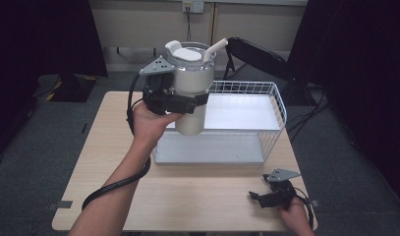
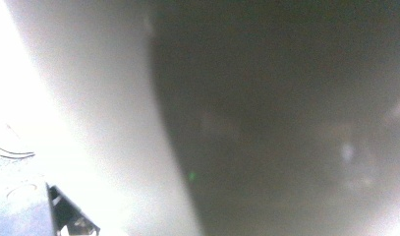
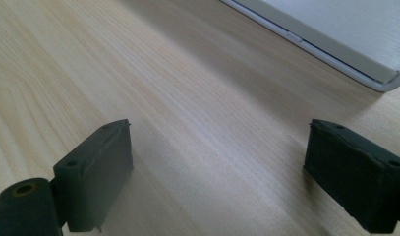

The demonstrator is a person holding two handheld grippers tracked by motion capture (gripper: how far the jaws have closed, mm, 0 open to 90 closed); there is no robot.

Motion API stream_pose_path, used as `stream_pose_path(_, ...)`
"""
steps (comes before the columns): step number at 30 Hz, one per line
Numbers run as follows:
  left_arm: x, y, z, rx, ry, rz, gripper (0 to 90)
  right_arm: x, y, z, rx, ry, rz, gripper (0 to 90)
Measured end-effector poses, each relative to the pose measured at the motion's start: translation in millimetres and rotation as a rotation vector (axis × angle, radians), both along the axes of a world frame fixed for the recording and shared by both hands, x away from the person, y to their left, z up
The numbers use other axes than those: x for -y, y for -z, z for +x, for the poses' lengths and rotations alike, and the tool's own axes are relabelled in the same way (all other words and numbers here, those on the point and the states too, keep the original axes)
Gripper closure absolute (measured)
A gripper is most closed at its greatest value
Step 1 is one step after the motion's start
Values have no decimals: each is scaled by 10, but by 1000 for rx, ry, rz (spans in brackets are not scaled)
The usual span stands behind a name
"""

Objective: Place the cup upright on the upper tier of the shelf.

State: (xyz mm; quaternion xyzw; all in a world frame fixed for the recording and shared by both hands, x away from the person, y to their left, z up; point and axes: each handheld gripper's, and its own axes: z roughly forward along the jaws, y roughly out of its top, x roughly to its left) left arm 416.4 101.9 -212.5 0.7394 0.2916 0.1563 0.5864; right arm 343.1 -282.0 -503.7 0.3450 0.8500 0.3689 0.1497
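A tall white tumbler (image 1: 191,83) with a clear lid and a white straw hangs in the air over the left end of a white wire basket (image 1: 273,103). My left gripper (image 1: 180,101) is shut on the tumbler's body, about halfway up. In the left gripper view the tumbler's pale wall (image 2: 89,123) sits blurred right against the lens. My right gripper (image 1: 260,197) rests low at the table's front right corner. Its jaws stand wide apart over bare wood, open, with nothing between them (image 3: 217,172).
The basket stands on a light wooden table (image 1: 202,196) and has a flat white floor; its front rim (image 3: 335,56) shows in the right gripper view. A black chair (image 1: 256,54) stands behind the table. A black cable (image 1: 114,184) trails from the left gripper.
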Motion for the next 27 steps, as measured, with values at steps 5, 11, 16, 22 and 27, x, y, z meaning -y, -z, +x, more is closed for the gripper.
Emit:
stream_pose_path(5, 39, -6, 71, 5, -11, 22, 101, 0, 0, 0, 0, 0, 0, 101)
stream_pose_path(11, 56, -15, 164, 5, -29, 19, 101, 0, 0, 0, 0, 0, 0, 101)
stream_pose_path(16, 71, -19, 233, 8, -44, 23, 101, 0, 0, -1, 0, 0, 0, 101)
stream_pose_path(22, 85, -10, 313, 1, -53, 24, 101, 0, 0, -1, -1, 1, 0, 101)
stream_pose_path(27, 88, -1, 368, 0, -60, 21, 101, 0, 0, 0, 0, -1, 0, 101)
